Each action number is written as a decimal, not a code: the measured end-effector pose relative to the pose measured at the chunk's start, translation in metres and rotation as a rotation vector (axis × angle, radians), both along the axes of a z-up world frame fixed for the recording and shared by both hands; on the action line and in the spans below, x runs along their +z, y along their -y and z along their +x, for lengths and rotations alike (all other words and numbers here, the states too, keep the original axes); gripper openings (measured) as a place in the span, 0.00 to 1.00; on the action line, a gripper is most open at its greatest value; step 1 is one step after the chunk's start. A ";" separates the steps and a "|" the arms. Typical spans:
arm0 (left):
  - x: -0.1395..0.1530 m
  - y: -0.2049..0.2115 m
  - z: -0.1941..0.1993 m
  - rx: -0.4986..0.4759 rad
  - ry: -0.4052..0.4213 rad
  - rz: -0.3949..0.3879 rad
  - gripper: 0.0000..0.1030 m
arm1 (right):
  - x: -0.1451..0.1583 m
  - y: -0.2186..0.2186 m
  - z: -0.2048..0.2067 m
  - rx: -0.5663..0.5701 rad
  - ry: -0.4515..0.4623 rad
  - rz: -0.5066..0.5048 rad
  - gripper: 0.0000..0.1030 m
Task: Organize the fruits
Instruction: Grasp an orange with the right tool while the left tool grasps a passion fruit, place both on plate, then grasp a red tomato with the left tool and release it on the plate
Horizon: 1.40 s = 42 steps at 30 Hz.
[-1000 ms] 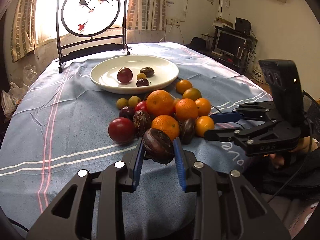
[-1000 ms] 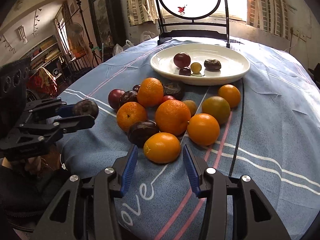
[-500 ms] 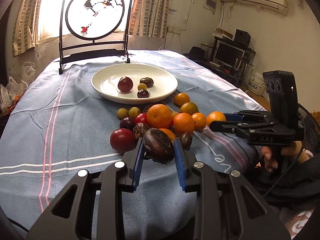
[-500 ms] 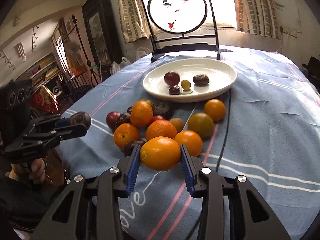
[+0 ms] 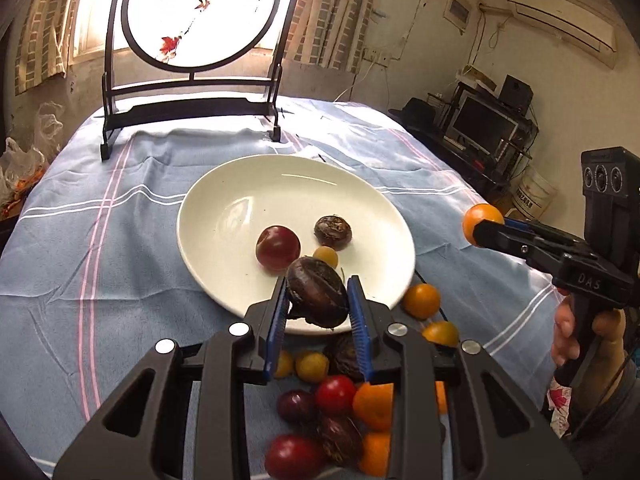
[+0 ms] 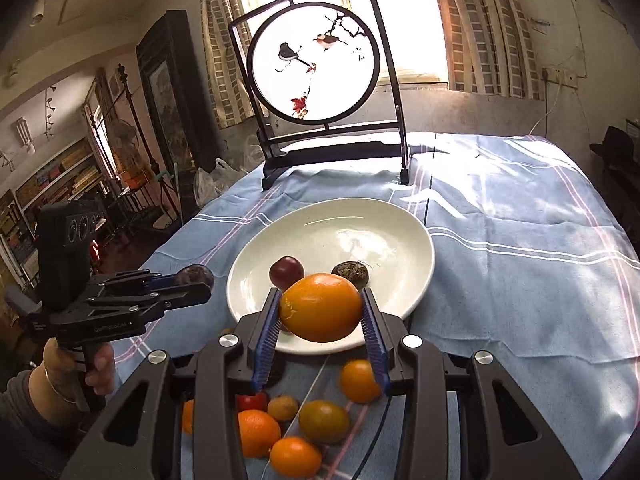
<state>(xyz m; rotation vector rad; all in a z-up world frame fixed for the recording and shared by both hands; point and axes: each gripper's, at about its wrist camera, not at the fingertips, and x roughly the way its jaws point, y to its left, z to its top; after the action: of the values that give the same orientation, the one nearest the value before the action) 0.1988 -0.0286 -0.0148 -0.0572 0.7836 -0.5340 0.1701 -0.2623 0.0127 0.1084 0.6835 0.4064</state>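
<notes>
My left gripper (image 5: 318,304) is shut on a dark wrinkled passion fruit (image 5: 317,296) and holds it above the near rim of the white plate (image 5: 224,216). My right gripper (image 6: 322,316) is shut on an orange (image 6: 320,307), also held over the plate's near rim (image 6: 408,224). The plate holds a red plum (image 5: 278,247), a dark passion fruit (image 5: 333,232) and a small yellow fruit (image 5: 326,255). The right gripper also shows in the left wrist view (image 5: 486,226), and the left gripper in the right wrist view (image 6: 196,284).
A pile of oranges (image 6: 256,432), plums (image 5: 294,456) and other small fruits lies on the blue striped tablecloth (image 5: 100,260) below both grippers. A black-framed round screen (image 5: 192,40) stands behind the plate. A thin dark cable (image 6: 427,196) runs across the cloth.
Both grippers have lifted their fruits from the pile and moved forward over the plate's near edge. The pile now lies beneath them.
</notes>
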 end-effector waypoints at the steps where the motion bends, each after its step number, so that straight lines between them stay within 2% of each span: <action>1: -0.005 0.003 0.009 0.001 -0.017 0.010 0.28 | -0.006 -0.003 0.011 0.000 -0.017 -0.001 0.38; 6: -0.025 0.015 0.039 0.005 -0.069 0.055 0.30 | -0.034 -0.017 0.049 0.005 -0.086 -0.014 0.39; 7: -0.027 0.016 0.042 0.004 -0.082 0.051 0.39 | -0.038 -0.020 0.054 0.016 -0.096 -0.011 0.39; 8: -0.027 0.015 0.044 0.016 -0.088 0.045 0.46 | -0.040 -0.022 0.056 0.015 -0.094 -0.015 0.43; 9: -0.026 0.012 0.045 0.032 -0.091 0.030 0.60 | -0.039 -0.022 0.056 0.004 -0.083 -0.022 0.46; 10: -0.023 0.007 0.044 0.049 -0.082 0.011 0.62 | -0.038 -0.022 0.054 -0.002 -0.071 -0.020 0.49; 14: -0.010 -0.007 0.026 0.057 -0.051 0.002 0.62 | -0.032 -0.023 0.032 0.001 -0.046 -0.051 0.49; 18: -0.005 -0.019 -0.013 0.040 -0.010 0.054 0.63 | -0.031 -0.016 -0.005 0.010 -0.028 -0.056 0.49; 26: -0.032 -0.043 -0.089 -0.020 0.007 0.184 0.63 | -0.049 0.003 -0.071 0.005 -0.040 -0.012 0.49; 30: -0.049 -0.048 -0.094 -0.043 -0.026 0.196 0.46 | -0.057 0.007 -0.087 0.000 -0.069 0.007 0.49; 37: -0.062 -0.027 -0.091 -0.107 0.002 0.224 0.47 | -0.058 0.006 -0.099 0.003 -0.080 0.006 0.49; 40: -0.065 -0.020 -0.083 -0.125 -0.032 0.225 0.48 | -0.057 0.006 -0.100 0.005 -0.077 0.003 0.49; 42: -0.067 -0.013 -0.081 -0.137 -0.046 0.256 0.48 | -0.058 0.005 -0.102 0.011 -0.079 0.003 0.49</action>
<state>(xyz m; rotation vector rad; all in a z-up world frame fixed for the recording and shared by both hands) 0.1180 -0.0152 -0.0823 0.2224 0.8997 -0.5595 0.0682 -0.2676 -0.0451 0.1243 0.7611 0.4159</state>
